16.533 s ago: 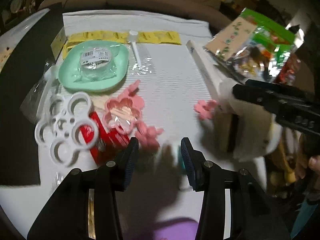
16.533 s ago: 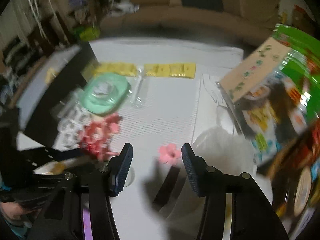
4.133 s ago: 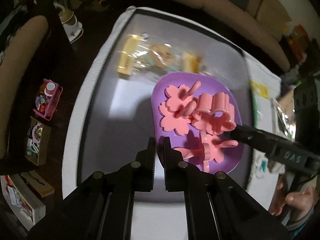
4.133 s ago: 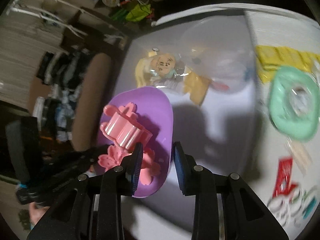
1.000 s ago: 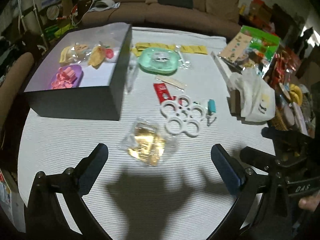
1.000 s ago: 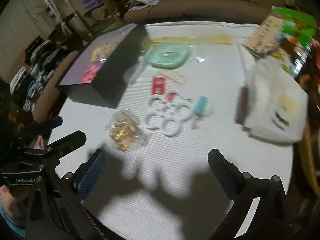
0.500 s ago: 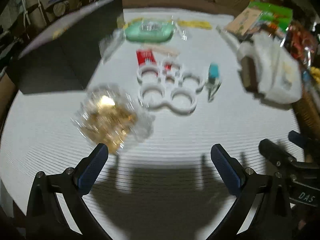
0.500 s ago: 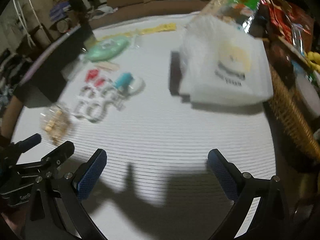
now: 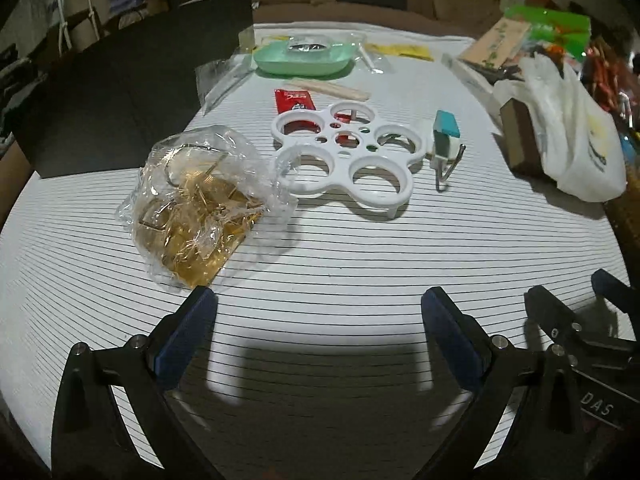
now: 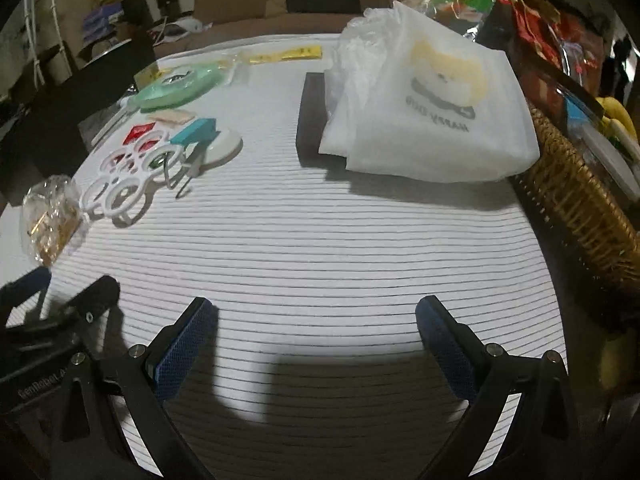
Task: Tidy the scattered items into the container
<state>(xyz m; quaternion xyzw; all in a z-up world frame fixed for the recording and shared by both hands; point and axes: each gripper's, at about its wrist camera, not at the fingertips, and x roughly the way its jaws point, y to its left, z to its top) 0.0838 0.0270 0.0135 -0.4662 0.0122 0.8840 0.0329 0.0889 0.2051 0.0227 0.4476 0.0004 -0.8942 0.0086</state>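
My left gripper [image 9: 318, 326] is wide open and empty, low over the striped tablecloth. Just ahead of its left finger lies a clear bag of gold clips [image 9: 196, 204]. Beyond that lie a white ring-shaped plastic tray [image 9: 346, 156], a teal-topped hook [image 9: 444, 140], a red packet [image 9: 294, 100] and a mint green dish [image 9: 304, 56]. The black container box [image 9: 120, 92] stands at the far left. My right gripper [image 10: 316, 336] is wide open and empty near the table's front edge. The bag of clips [image 10: 48, 220] and the ring tray [image 10: 124, 176] show at its left.
A white plastic bag [image 10: 432, 108] lies over a dark block [image 10: 312, 112] at the right. A wicker basket [image 10: 580, 204] lines the right edge. Snack packets [image 9: 548, 32] are piled at the far right. Yellow sachets [image 9: 400, 50] lie at the back.
Both grippers have dropped lower and closer to the tablecloth. The left one has closed in on the bag of clips. Both stay wide open.
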